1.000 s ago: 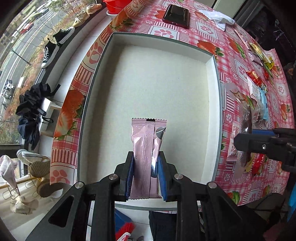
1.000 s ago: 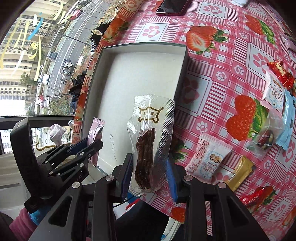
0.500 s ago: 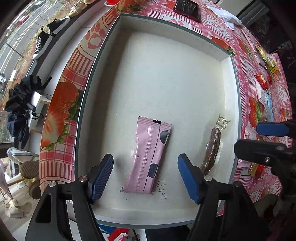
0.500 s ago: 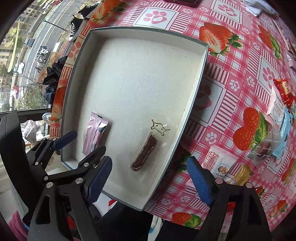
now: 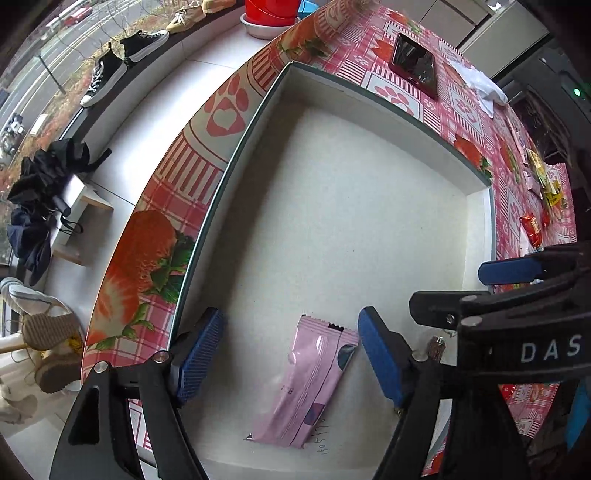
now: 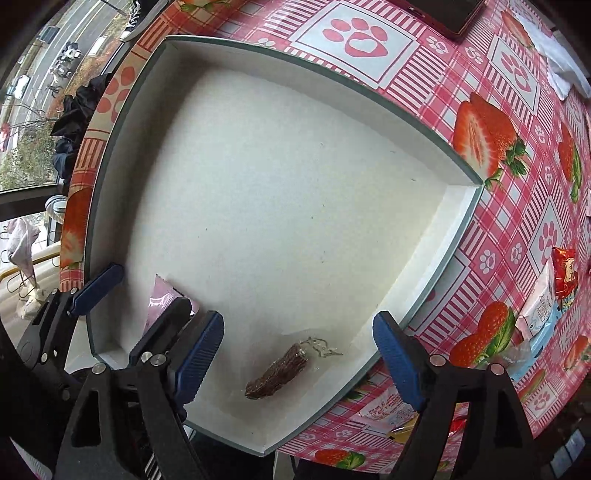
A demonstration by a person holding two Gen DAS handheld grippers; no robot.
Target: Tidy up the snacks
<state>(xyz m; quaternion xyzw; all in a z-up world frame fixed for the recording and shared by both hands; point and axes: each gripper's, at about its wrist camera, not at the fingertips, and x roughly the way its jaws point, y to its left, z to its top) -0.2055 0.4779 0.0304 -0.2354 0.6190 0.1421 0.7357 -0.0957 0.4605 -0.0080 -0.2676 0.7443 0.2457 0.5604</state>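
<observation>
A shallow white box (image 5: 332, 192) lies on the strawberry tablecloth. A pink snack packet (image 5: 310, 384) rests flat on the box floor near its front wall. My left gripper (image 5: 290, 325) hovers over the packet, its jaws opening, pads clear on either side. To its right, a clear packet with a dark jerky stick (image 6: 277, 376) lies on the box floor. Over it hangs my right gripper (image 6: 299, 328), open, touching nothing. In the right wrist view the pink packet (image 6: 160, 299) peeks out behind the left gripper (image 6: 136, 299).
Several loose snack packets (image 6: 546, 295) lie on the tablecloth right of the box. A dark phone (image 5: 413, 66) and a white cloth (image 5: 484, 88) lie beyond it. The table edge runs close along the box's left side, with floor, shoes and a red bowl (image 5: 273, 11) past it.
Both grippers let go: the pink packet and the jerky packet now lie on the box floor. Both jaws opened wide and both grippers moved lower and closer to the box.
</observation>
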